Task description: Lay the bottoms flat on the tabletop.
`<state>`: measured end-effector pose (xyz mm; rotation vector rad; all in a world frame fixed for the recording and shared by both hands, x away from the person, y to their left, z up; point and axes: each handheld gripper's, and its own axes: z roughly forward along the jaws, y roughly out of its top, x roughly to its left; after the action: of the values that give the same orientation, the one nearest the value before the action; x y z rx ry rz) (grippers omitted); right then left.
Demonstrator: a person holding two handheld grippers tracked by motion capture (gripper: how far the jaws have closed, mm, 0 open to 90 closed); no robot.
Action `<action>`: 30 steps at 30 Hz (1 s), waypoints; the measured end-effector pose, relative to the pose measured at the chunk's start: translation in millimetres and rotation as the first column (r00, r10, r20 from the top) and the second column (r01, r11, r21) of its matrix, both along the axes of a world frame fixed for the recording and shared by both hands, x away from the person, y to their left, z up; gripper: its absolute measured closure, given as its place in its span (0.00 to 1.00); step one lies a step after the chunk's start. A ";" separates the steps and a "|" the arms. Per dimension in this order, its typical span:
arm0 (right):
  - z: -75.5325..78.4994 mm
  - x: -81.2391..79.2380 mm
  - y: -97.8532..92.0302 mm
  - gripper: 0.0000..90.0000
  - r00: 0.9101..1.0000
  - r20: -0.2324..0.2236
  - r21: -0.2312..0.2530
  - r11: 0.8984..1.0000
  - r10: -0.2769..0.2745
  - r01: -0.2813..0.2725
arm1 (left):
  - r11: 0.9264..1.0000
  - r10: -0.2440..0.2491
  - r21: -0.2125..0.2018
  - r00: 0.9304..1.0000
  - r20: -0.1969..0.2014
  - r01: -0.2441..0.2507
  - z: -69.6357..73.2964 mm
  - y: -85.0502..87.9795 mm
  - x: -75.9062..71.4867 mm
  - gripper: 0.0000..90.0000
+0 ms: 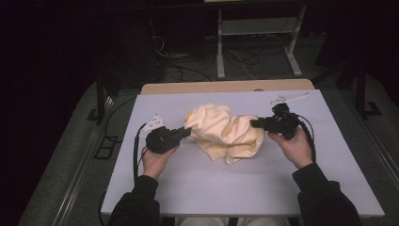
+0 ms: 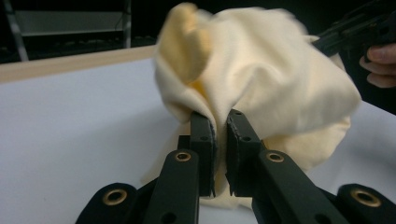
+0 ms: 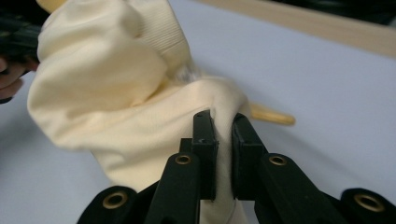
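You hold the cream cloth (image 1: 225,133) bunched at mid-desk (image 1: 188,183), left tongs (image 1: 186,132) and right tongs (image 1: 254,124) each clamped on a fold at opposite sides of the cloth, likely to spread it.

Left gripper (image 1: 187,132) jaws clamped, pointing right; right gripper (image 1: 254,123) clamped, pointing left

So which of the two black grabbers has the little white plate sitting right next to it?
The left gripper, pinching the cream cloth from the left side. The white plate lies beside it; the right gripper has only a thin white strip beyond it.
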<state>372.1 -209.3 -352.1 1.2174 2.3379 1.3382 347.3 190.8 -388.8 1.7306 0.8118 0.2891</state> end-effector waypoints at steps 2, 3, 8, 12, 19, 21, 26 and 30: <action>5.2 1.7 -16.1 0.91 0.999 0.009 0.038 0.998 -0.041 0.041 | 1.000 0.006 0.001 1.000 0.003 -0.006 4.1 -0.4 4.4 0.90; 7.1 2.2 -24.1 0.91 0.998 0.010 0.058 0.997 -0.060 0.059 | 1.000 0.005 -0.005 1.000 0.001 -0.005 5.8 -1.3 6.9 0.90; 9.1 4.6 -42.8 0.91 0.995 0.006 0.101 0.990 -0.103 0.102 | 1.000 -0.014 -0.005 1.000 0.023 0.015 23.1 -13.6 15.3 0.90; 11.2 5.4 -44.0 0.91 0.993 0.014 0.090 0.989 -0.117 0.115 | 1.000 -0.018 0.021 0.998 0.060 0.017 48.5 -18.8 21.7 0.90; 28.0 6.0 -41.0 0.90 0.993 0.048 0.097 0.990 -0.110 0.105 | 0.997 -0.021 0.071 0.993 0.115 0.013 89.7 -25.4 29.1 0.91; 34.9 9.1 -40.8 0.90 0.993 0.051 0.098 0.990 -0.110 0.104 | 0.998 -0.020 0.069 0.991 0.131 0.011 98.5 -27.3 29.7 0.91; 54.7 18.2 -41.8 0.90 0.992 0.058 0.125 0.987 -0.114 0.106 | 0.997 -0.020 0.071 0.985 0.174 0.007 120.3 -29.8 28.7 0.91; 62.4 25.2 -38.4 0.90 0.992 0.056 0.144 0.984 -0.115 0.106 | 0.996 -0.025 0.085 0.979 0.203 0.008 135.0 -29.4 23.5 0.91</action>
<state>397.3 -247.6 -289.8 1.3021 2.1300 1.5021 370.9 161.4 -253.8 1.7518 0.6424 0.4875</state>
